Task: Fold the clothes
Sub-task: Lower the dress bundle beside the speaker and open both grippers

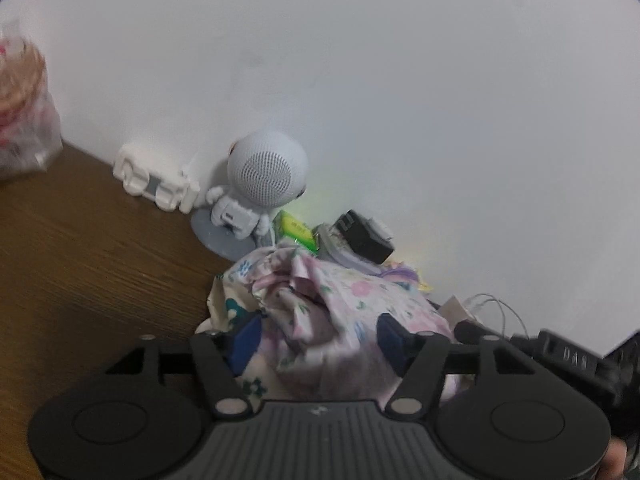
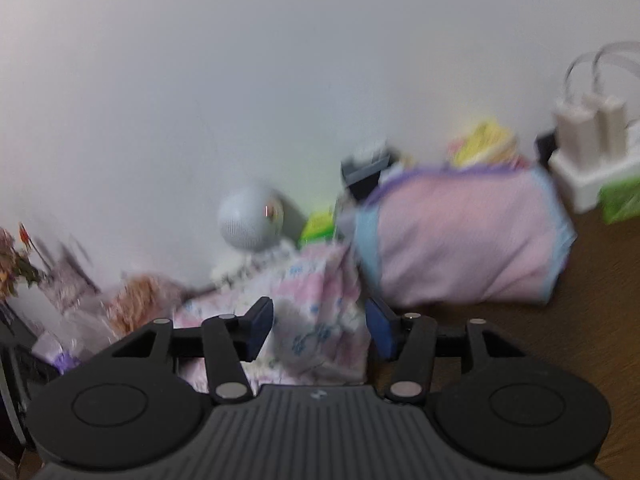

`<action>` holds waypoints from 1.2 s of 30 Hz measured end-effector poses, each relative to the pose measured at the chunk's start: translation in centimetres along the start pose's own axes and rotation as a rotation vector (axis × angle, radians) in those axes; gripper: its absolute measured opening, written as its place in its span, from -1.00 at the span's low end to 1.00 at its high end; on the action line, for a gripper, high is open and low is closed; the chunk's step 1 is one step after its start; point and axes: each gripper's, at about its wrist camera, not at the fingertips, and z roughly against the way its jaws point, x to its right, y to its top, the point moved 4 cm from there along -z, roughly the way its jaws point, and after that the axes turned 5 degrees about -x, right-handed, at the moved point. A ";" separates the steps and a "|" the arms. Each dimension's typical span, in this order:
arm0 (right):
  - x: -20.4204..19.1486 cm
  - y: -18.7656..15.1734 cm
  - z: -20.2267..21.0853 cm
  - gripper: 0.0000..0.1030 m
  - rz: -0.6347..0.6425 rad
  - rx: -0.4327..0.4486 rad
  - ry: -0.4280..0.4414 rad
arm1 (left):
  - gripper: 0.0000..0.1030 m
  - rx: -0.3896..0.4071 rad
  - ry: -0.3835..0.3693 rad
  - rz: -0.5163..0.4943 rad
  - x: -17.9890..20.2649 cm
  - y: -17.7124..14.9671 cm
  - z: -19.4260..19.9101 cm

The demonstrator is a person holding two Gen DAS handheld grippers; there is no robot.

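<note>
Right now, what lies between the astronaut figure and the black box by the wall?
In the left wrist view, a green-yellow packet sits between the astronaut figure and the black box, just behind the floral garment.

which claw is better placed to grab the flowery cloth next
Left, probably. The left claw is open with the bunched flowery cloth heaped between its fingers. The right claw is open too, but only a flat edge lies there.

Left gripper (image 1: 318, 334): black ribbed body, blue pads, silver rivets.
</note>
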 end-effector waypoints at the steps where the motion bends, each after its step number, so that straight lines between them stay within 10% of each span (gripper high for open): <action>1: 0.2 0.2 0.5 0.01 -0.004 -0.001 -0.007 | 0.30 -0.004 0.004 -0.012 0.0 -0.2 0.4; 18: 2.4 -0.1 -4.0 -0.61 -0.067 -0.074 0.017 | 0.20 -0.026 0.011 0.150 -0.1 0.1 -4.7; 25: 2.8 3.0 0.5 -0.22 0.039 -0.005 -0.019 | 0.21 0.001 -0.020 0.221 -1.3 1.1 -4.1; 30: 6.8 6.2 1.6 0.31 0.046 0.062 -0.292 | 0.21 0.025 -0.018 0.249 -1.3 1.4 -2.8; 36: 11.5 6.0 -3.3 0.15 -0.125 -0.010 -0.261 | 0.27 0.043 -0.007 0.160 1.8 1.0 0.2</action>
